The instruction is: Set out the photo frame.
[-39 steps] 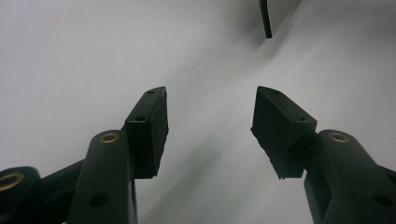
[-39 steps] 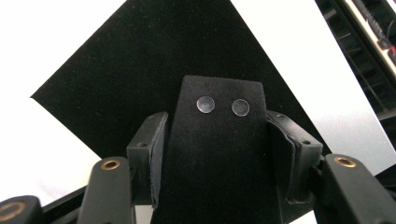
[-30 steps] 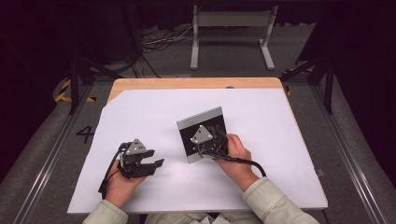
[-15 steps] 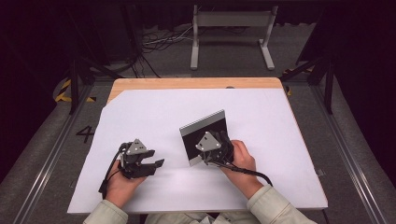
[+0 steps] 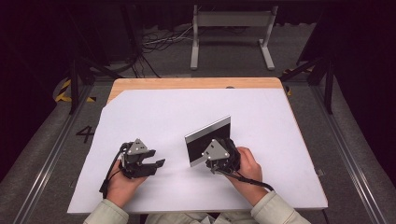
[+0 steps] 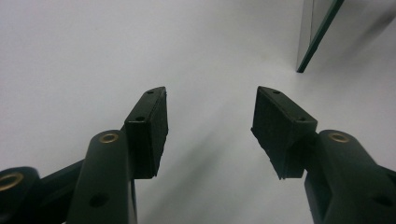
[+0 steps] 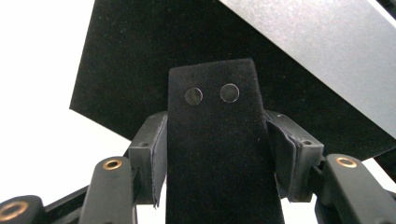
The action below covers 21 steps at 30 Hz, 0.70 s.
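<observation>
The thing in hand is a picture frame (image 5: pixel 208 140), a flat black panel with a silvery edge strip, and it stands tilted on the white sheet (image 5: pixel 154 112) that covers the desk (image 5: pixel 187 83). It sits near the middle of that sheet, a little toward the person's side.

The right hand-held gripper (image 5: pixel 215 156) is just behind the frame, and in the right gripper view its pads (image 7: pixel 152 149) clamp the frame's black felt-covered stand flap (image 7: pixel 215 154) from both sides; two small round rivets show near the flap's top. So the frame is carried by its back support, not by its border.

The left hand-held gripper (image 5: pixel 152 164) rests on the sheet well to the left of the frame, with its jaws spread wide and nothing between them; in the left gripper view the frame's edge (image 6: pixel 317 35) shows in the upper right corner.

By my judgement the frame is light and rigid, but its face may be glass, with a greenish edge, so it looks breakable and should not be dropped or knocked flat. The flap is likely hinged, so the panel can swing under a grip there. A steadier hold would be on the frame's stiff side edge, with the free left hand-held gripper bracing it.
</observation>
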Each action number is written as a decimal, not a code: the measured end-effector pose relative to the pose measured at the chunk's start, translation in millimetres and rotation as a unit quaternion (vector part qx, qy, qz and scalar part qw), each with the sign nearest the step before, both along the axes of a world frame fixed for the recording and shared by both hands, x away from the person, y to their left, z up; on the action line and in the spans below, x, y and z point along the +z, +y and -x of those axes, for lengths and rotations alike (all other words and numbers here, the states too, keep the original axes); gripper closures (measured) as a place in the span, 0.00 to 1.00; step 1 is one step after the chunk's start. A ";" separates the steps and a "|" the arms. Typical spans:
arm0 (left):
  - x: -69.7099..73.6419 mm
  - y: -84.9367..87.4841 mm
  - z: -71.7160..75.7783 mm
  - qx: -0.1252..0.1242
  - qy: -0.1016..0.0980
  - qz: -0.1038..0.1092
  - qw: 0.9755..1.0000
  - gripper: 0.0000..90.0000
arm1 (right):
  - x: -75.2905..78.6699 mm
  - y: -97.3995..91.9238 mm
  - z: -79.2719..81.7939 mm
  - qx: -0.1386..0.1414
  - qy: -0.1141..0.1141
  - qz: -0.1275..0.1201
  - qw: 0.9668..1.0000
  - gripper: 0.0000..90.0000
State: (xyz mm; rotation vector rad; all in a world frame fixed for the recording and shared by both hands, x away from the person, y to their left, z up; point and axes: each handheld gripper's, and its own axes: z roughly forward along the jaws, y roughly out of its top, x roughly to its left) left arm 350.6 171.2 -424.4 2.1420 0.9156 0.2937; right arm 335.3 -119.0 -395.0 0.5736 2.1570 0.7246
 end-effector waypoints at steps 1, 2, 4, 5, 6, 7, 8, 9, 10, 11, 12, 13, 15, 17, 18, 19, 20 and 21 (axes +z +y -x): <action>-0.1 -0.4 0.2 0.001 0.002 0.001 1.000 0.51 | -0.1 -1.0 1.6 0.000 0.002 -0.001 1.000 0.49; -0.2 -0.8 0.4 0.001 0.002 0.002 1.000 0.51 | -0.3 -2.3 3.0 0.001 0.002 -0.001 1.000 0.49; -0.2 -0.9 0.3 0.001 0.002 0.002 1.000 0.51 | -0.6 -4.1 6.1 0.001 0.005 -0.002 1.000 0.49; -0.2 -0.9 0.1 0.000 0.002 0.001 1.000 0.51 | -0.6 -4.1 6.1 0.001 0.005 -0.002 1.000 0.49; -0.1 -1.0 0.1 0.000 0.002 0.002 1.000 0.51 | -0.8 -4.9 7.3 0.002 0.005 -0.002 1.000 0.50; -0.1 -1.0 0.1 0.000 0.001 0.002 1.000 0.51 | -1.0 -6.1 8.9 0.003 0.007 -0.002 1.000 0.50; 0.1 -1.0 0.2 0.000 0.001 0.002 1.000 0.51 | -1.5 -8.4 11.6 0.004 0.009 -0.004 1.000 0.50; 0.2 -0.9 0.1 0.000 0.002 0.002 1.000 0.51 | -1.5 -8.4 11.6 0.004 0.009 -0.004 1.000 0.50; 0.2 -1.0 0.0 0.000 0.002 0.002 1.000 0.51 | -1.6 -9.4 12.9 0.004 0.010 -0.003 1.000 0.50; 0.2 -1.1 0.0 0.000 0.002 0.003 1.000 0.51 | -1.8 -10.4 14.3 0.004 0.011 -0.003 1.000 0.50; 0.2 -1.2 -0.1 -0.001 0.002 0.003 1.000 0.51 | -2.0 -11.5 15.5 0.005 0.012 -0.002 1.000 0.51; 0.3 -1.1 -0.2 -0.002 0.001 0.002 1.000 0.51 | -2.1 -12.4 16.7 0.005 0.014 -0.002 1.000 0.51; 0.4 -1.4 -0.2 -0.002 -0.001 0.002 1.000 0.51 | -2.3 -14.6 18.7 0.006 0.018 -0.004 1.000 0.51; 0.3 -1.8 -0.1 -0.002 0.001 0.004 1.000 0.51 | -3.1 -16.5 20.8 0.007 0.022 -0.006 1.000 0.51; 0.4 -1.8 -0.1 -0.003 0.001 0.004 1.000 0.51 | -3.5 -17.5 21.8 0.008 0.024 -0.007 1.000 0.51; 0.5 -1.7 -0.4 -0.004 0.001 0.004 1.000 0.51 | -3.8 -18.5 22.8 0.009 0.027 -0.008 1.000 0.51; 0.6 -1.8 -0.4 -0.005 0.001 0.004 1.000 0.51 | -4.2 -19.7 23.9 0.011 0.029 -0.007 1.000 0.51; 0.5 -2.0 -0.4 -0.004 0.000 0.004 1.000 0.51 | -4.8 -20.6 25.0 0.014 0.027 -0.004 1.000 0.51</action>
